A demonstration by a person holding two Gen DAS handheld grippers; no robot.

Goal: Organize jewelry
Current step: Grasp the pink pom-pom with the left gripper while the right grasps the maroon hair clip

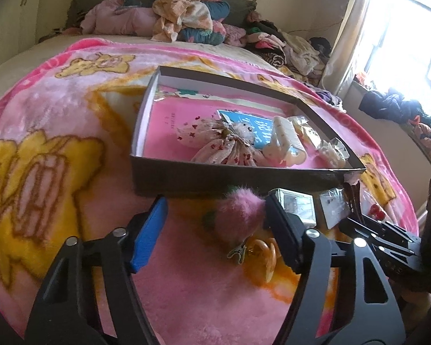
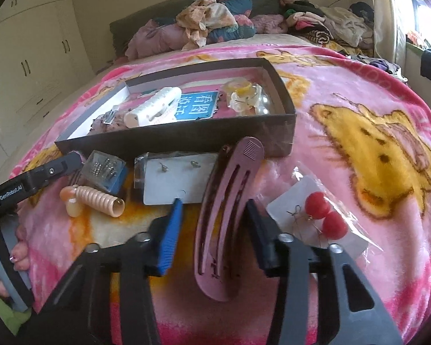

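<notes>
Jewelry and hair pieces scattered before a dark box on a pink blanket

The open dark box (image 2: 186,139) sits mid-frame, holding a cream hair clip (image 2: 155,106), a blue card (image 2: 196,105) and a clear pearl piece (image 2: 245,97). Below it, left to right in the right wrist view: a peach ribbed clip (image 2: 97,199), a clear case of studs (image 2: 105,169), a white earring card (image 2: 178,178), a long pink snap clip (image 2: 225,224) lying lengthwise, and bagged red ball earrings (image 2: 324,218). A fluffy pink pom-pom clip (image 1: 240,211) lies lower centre in the left wrist view.
</notes>
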